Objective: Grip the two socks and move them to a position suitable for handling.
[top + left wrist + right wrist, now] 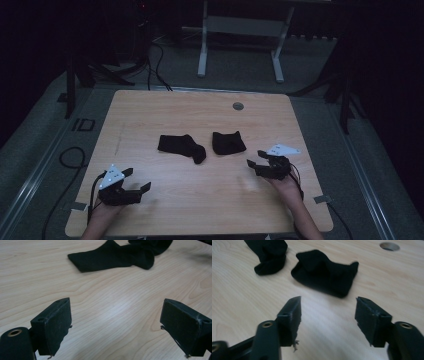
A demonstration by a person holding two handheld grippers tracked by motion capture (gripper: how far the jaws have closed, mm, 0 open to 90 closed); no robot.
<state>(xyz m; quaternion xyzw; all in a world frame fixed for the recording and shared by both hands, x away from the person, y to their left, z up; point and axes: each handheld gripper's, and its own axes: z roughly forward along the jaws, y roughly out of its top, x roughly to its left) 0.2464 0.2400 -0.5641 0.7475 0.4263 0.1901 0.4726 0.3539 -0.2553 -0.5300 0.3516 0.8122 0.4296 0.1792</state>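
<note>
Nearest the person's edge of the wooden table (pixel 200 200), the left gripper (pixel 137 180) sits low at the left corner, held in a hand whose forearm comes in from below. Its jaws stand wide apart with nothing between them; in the left gripper view they frame bare wood grain. A black cable trails from it off the table's edge.

A little farther in, on the right side, the right gripper (pixel 256 158) is held the same way, jaws spread and empty, pointing toward the middle of the table. A grey three-cornered plate rides on top of each gripper.

Beyond both, near the table's centre, lie two black socks. The longer sock (pixel 182 146) lies stretched out with its toe end bent toward the person. The folded sock (pixel 228 142) sits just beside it to the right, bunched into a squarish lump, apart from the first. In the right gripper view the folded sock (pixel 325 275) lies straight ahead of the open jaws.

Farther back, a round hole (pixel 238 106) is set into the tabletop near its far edge.

On the floor at the left, pale markings that look like "ID" (pixel 83 124) can be made out. Past the table stand white legs (pixel 240 45) of another frame in the dark.
</note>
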